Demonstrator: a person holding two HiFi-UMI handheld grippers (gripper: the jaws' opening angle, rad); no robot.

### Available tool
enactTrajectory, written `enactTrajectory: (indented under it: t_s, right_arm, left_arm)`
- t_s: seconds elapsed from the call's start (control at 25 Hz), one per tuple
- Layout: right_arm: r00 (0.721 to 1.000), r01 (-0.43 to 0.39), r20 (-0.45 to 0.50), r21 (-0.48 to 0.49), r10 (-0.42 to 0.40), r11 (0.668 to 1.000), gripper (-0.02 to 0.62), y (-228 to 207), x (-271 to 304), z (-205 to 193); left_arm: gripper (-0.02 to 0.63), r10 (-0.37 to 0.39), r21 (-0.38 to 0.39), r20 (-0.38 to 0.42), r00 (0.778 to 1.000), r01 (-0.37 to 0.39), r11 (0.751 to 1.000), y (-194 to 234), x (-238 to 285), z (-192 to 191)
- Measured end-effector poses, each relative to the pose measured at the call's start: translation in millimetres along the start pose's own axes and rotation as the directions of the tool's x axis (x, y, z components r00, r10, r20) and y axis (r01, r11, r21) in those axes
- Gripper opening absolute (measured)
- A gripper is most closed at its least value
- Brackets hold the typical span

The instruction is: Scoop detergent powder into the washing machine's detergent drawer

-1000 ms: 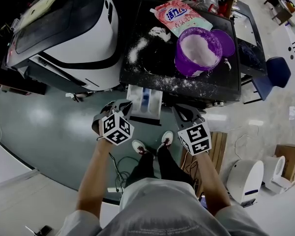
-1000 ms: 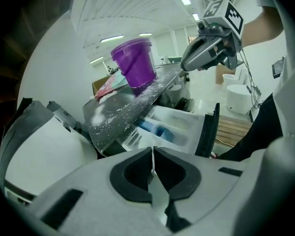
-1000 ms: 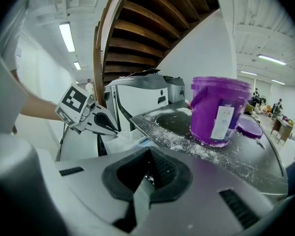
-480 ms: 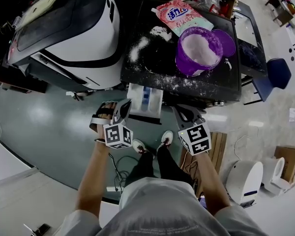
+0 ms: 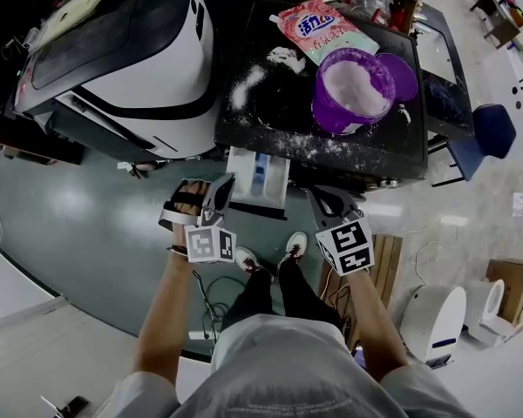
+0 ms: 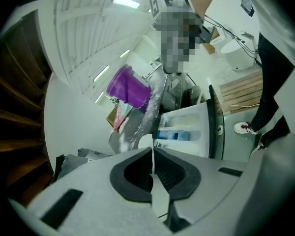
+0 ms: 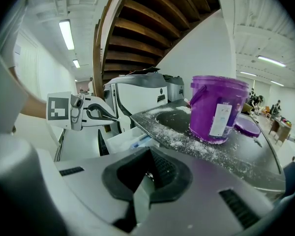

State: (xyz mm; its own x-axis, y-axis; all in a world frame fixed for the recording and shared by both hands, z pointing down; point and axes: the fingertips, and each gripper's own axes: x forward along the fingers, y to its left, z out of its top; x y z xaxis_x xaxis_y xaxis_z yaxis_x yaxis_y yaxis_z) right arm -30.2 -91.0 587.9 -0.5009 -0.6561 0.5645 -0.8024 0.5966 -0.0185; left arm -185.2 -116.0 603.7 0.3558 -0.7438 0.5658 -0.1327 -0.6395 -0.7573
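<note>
Left gripper (image 5: 220, 188) and right gripper (image 5: 324, 200) were both pinched fully closed on nothing, just in front of the pulled-out detergent drawer (image 5: 260, 174). Purple powder tub (image 5: 349, 90) sat toward the right edge of the washer top (image 5: 275, 124).

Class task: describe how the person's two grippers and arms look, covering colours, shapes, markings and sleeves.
Both the left gripper and the right gripper have smooth grey bodies, with black ribbed pads set in a rounded recess. Each carries a white cube printed with black square markers. The arms are bare below short, light grey T-shirt sleeves.
</note>
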Motion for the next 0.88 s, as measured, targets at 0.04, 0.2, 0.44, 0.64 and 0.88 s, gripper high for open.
enactTrajectory:
  t_s: [0.04,0.2,0.44,0.64,0.88]
  right_arm:
    - [1.0,0.0,0.0,0.0,0.0,1.0,0.005,0,0,0]
    - [1.0,0.003,0.002,-0.002,-0.003,1.0,0.005,0,-1,2]
    - [1.0,0.007,0.012,-0.008,-0.007,1.0,0.005,-3,-3,7]
    - [1.0,0.008,0.03,-0.015,-0.007,1.0,0.005,-7,-8,16]
    - [0.998,0.009,0.064,-0.031,-0.007,0.999,0.005,-12,-16,35]
  left_arm:
    - [0.015,0.0,-0.002,0.002,1.0,0.0,1.0,0,0,0]
    - [0.015,-0.055,-0.164,0.021,0.998,0.058,0.985,-2,3,-2]
    - [0.015,-0.177,-0.737,0.191,0.965,0.26,0.624,1,7,-9]
    - [0.015,-0.156,-0.904,0.292,0.944,0.325,0.277,6,4,-15]
    - [0.015,-0.096,-0.941,0.333,0.938,0.337,0.039,11,-5,-22]
